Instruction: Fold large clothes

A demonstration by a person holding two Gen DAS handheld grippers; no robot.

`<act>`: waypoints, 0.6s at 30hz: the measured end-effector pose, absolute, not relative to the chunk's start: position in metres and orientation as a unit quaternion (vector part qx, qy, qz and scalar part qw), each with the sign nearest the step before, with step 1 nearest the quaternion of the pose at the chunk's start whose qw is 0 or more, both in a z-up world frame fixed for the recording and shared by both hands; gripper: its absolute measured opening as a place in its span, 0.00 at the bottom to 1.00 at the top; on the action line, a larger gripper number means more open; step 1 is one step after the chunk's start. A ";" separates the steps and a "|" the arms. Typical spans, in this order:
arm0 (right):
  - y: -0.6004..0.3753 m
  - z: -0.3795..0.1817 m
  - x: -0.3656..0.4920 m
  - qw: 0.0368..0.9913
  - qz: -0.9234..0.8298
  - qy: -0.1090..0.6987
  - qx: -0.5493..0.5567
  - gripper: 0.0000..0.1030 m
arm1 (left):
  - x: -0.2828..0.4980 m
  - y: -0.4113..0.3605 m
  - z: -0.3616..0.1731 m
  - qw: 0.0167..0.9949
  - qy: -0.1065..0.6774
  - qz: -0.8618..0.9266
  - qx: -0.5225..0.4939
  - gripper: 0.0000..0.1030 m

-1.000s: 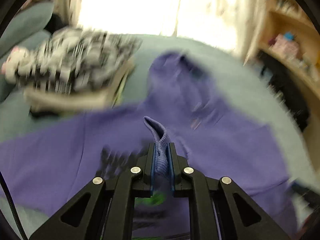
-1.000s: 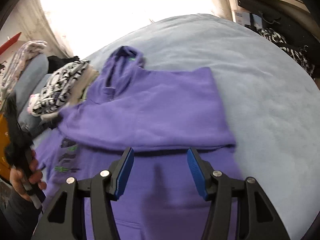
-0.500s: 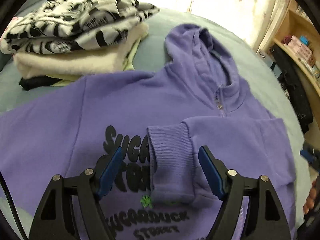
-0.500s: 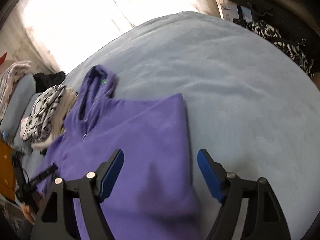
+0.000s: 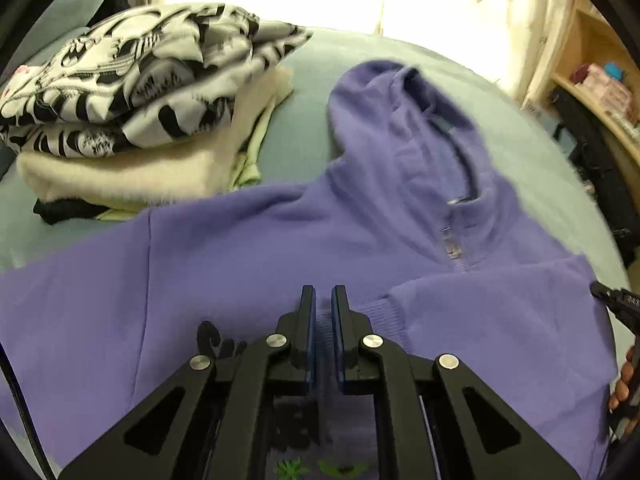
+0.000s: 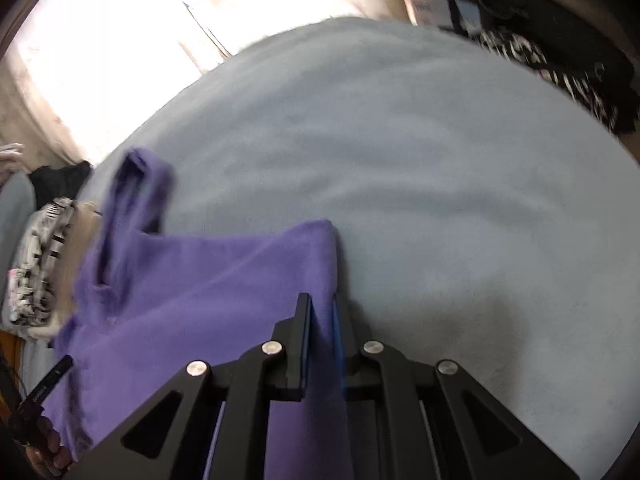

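A purple hoodie [image 5: 280, 264] lies front-up on the light blue bed [image 5: 304, 128], hood toward the far side, one sleeve folded across its chest [image 5: 500, 312]. My left gripper [image 5: 323, 300] is above the chest print with its jaws nearly closed; I cannot tell whether fabric is pinched. In the right wrist view the hoodie [image 6: 192, 304] lies at the left, and my right gripper [image 6: 320, 312] is shut on its folded right edge, fabric running between the blue pads.
A stack of folded clothes [image 5: 132, 120], black-and-white print on top of cream, sits on the bed left of the hood; it also shows in the right wrist view [image 6: 36, 264]. Wooden shelves [image 5: 600, 92] and dark items stand at the right.
The left gripper let go of the sleeve cuff, laid across the chest, then closed its jaws again. The right gripper moved to the hoodie's right edge and closed on it.
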State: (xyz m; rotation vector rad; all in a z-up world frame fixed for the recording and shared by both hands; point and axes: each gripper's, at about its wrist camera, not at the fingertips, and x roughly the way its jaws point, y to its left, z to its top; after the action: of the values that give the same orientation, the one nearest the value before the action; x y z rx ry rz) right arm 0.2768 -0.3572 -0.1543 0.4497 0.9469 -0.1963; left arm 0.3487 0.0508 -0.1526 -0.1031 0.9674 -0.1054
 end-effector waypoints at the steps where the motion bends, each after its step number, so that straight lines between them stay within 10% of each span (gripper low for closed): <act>1: -0.357 -0.165 0.278 0.855 -0.095 0.463 0.213 0.10 | 0.353 0.049 -0.161 0.877 0.476 -0.042 -0.043 0.06; 18: -0.286 -0.103 0.206 0.875 -0.045 0.437 0.203 0.47 | 0.274 0.001 -0.107 0.878 0.463 -0.120 -0.008 0.13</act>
State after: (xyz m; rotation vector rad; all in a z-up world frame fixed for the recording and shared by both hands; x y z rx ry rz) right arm 0.2063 -0.2861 -0.1035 0.4242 0.9112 -0.0934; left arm 0.2737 0.0007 -0.1071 -0.0157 0.9650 -0.2508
